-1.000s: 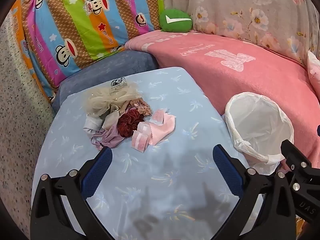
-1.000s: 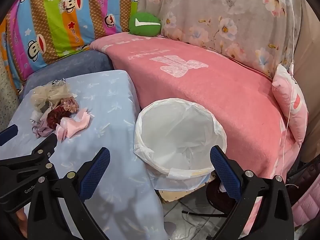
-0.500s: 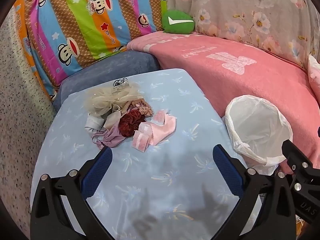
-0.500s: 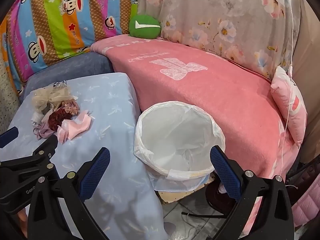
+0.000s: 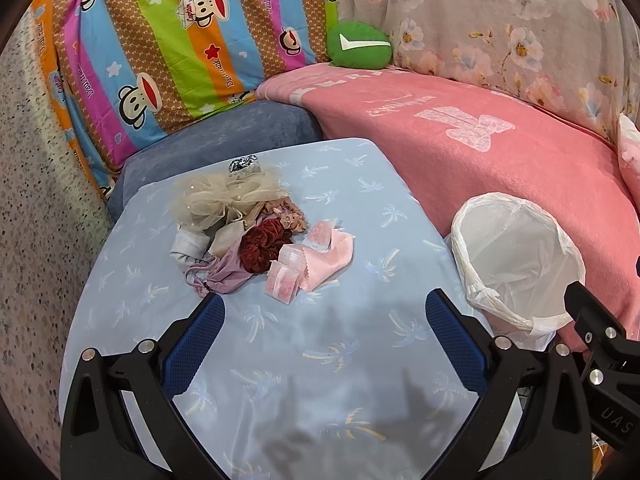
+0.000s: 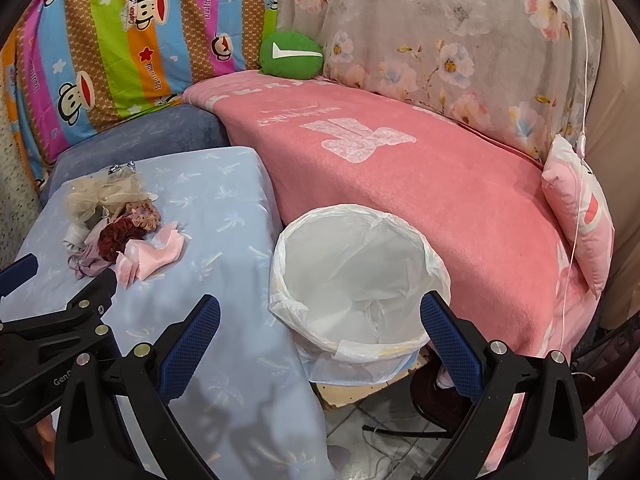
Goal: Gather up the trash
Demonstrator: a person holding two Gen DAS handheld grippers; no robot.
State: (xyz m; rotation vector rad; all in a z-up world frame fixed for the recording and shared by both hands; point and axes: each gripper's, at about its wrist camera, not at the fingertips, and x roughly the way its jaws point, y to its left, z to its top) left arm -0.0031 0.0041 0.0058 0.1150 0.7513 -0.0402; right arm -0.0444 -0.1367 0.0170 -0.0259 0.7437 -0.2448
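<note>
A pile of trash (image 5: 256, 236) lies on the light-blue table (image 5: 320, 360): beige tulle (image 5: 224, 196), a dark red scrunchie (image 5: 262, 246), pink cloth and packets (image 5: 316, 260), and a lilac piece (image 5: 224, 276). The pile also shows in the right wrist view (image 6: 120, 232). A white-lined bin (image 5: 516, 256) stands right of the table; it also shows in the right wrist view (image 6: 356, 280). My left gripper (image 5: 324, 336) is open and empty, short of the pile. My right gripper (image 6: 320, 340) is open and empty, near the bin's front rim.
A pink blanket (image 6: 420, 172) covers the sofa behind the bin. A green cushion (image 5: 358, 46) and striped cartoon bedding (image 5: 160, 48) lie at the back. A pink pillow (image 6: 580, 208) sits at the right. Tiled floor with cables (image 6: 384, 428) shows below the bin.
Both views have shifted slightly; the pile and bin sit a little lower in the frames. Both grippers stay open and empty.
</note>
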